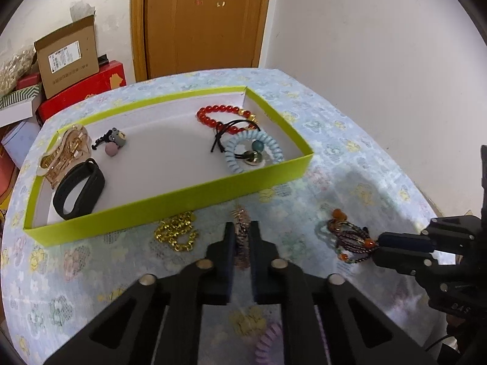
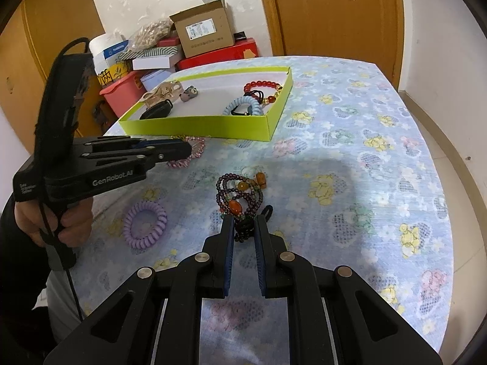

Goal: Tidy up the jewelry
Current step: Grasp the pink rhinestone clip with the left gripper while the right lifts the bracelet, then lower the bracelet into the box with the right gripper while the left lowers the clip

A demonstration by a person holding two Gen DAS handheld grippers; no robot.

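Observation:
A lime green tray [image 1: 170, 200] [image 2: 194, 127] on the flowered tablecloth holds a red bead bracelet [image 1: 222, 115], a blue coil hair tie [image 1: 252, 150], a black band [image 1: 79, 193], a gold hair claw [image 1: 65, 152] and a small charm [image 1: 114, 140]. My left gripper [image 1: 242, 232] [image 2: 185, 149] is shut on a pink beaded bracelet [image 1: 240, 240] [image 2: 194, 150] just in front of the tray. My right gripper [image 2: 243, 223] [image 1: 379, 248] is shut on a dark purple bead bracelet with orange stones [image 2: 240, 194] [image 1: 350, 240] lying on the cloth.
A gold chain [image 1: 178, 234] lies in front of the tray. A purple coil hair tie [image 2: 144, 223] lies at the front left. Cardboard and red boxes [image 2: 207, 36] are stacked beyond the table's far left edge. A wooden door [image 1: 201, 21] stands behind.

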